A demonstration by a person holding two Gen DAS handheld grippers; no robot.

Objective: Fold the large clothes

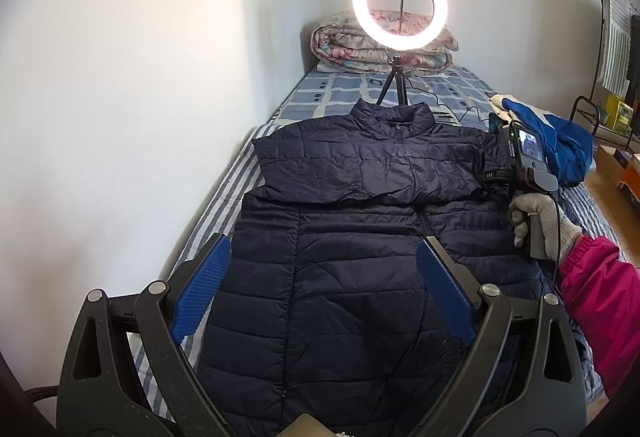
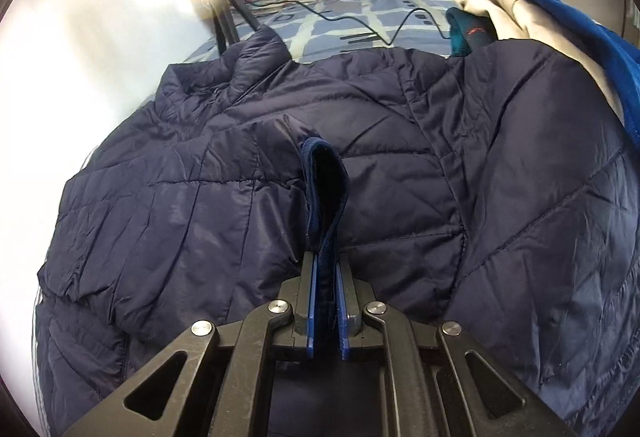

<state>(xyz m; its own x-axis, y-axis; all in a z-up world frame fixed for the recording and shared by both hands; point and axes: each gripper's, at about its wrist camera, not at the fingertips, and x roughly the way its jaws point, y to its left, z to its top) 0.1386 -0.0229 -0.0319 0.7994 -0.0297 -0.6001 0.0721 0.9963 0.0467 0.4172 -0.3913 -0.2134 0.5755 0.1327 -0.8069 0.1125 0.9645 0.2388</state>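
A dark navy quilted puffer jacket (image 1: 360,221) lies front up on the bed, collar at the far end, one sleeve folded across the chest. My left gripper (image 1: 324,277) is open and empty, hovering above the jacket's lower half. My right gripper (image 2: 327,269) is shut on the jacket's sleeve cuff (image 2: 325,177), which sticks up between the blue pads over the jacket (image 2: 400,165). In the left wrist view the right gripper's body (image 1: 528,165) is at the jacket's right edge, held by a gloved hand.
A ring light on a tripod (image 1: 399,5) stands on the bed beyond the collar, its cable (image 2: 384,25) trailing over the checked sheet. A folded floral quilt (image 1: 384,45) lies at the head. A pile of blue and cream clothes (image 1: 548,137) sits right. A wall runs along the left.
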